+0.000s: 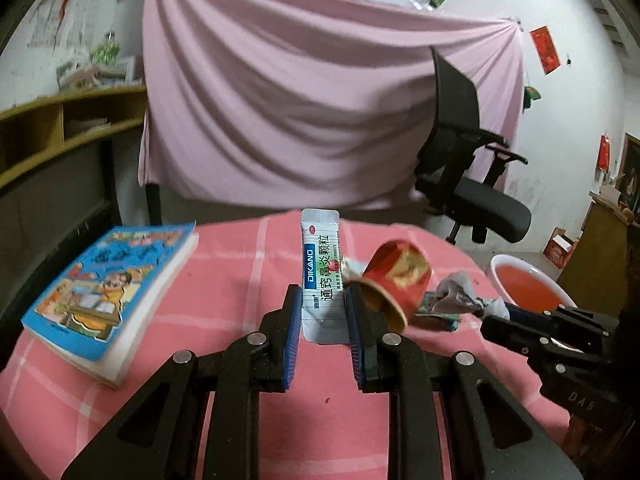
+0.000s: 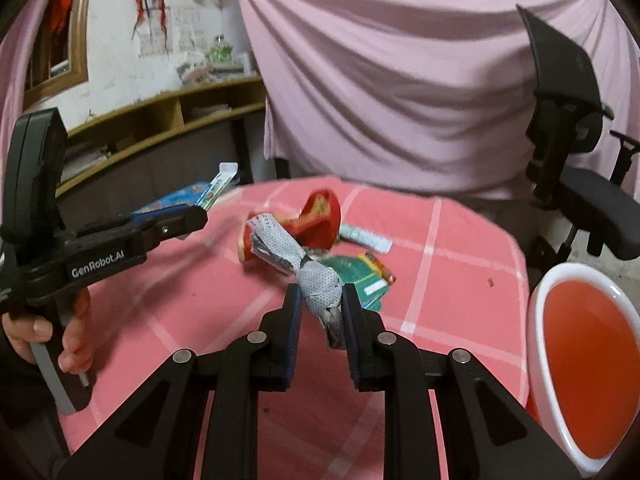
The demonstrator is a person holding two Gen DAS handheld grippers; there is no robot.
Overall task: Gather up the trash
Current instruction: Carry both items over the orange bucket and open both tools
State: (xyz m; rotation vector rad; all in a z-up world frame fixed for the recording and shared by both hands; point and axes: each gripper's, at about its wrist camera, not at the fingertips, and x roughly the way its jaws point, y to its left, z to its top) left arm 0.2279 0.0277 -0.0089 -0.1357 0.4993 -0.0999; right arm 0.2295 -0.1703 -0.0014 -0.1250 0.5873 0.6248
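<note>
Trash is gripped on both sides at once. We see the left hand-held gripper point(image 1: 322, 312) pinching a white medicine sachet point(image 1: 320, 264) by its lower part, the packet standing upright between the blue pads and clear of the pink checked cloth on the bench point(image 1: 224, 272). Our right hand-held gripper point(image 2: 321, 304) is closed on a twisted grey wad of paper point(image 2: 316, 288), whose free end trails up and to the far left above the bench.

On the bench, past the two grippers, a red paper cup point(image 2: 316, 220) lies tipped on its side, with a green wrapper point(image 2: 356, 276) just near of it and a small white packet point(image 2: 366, 237) to its right. A blue picture book point(image 1: 108, 296) lies at the left side of the bench, well apart from the trash. Off the right edge of the bench stands a white-rimmed red bin point(image 2: 584, 364), open at the top. A hand point(image 2: 48, 340) holds the left gripper's handle at the left of the right wrist view.
</note>
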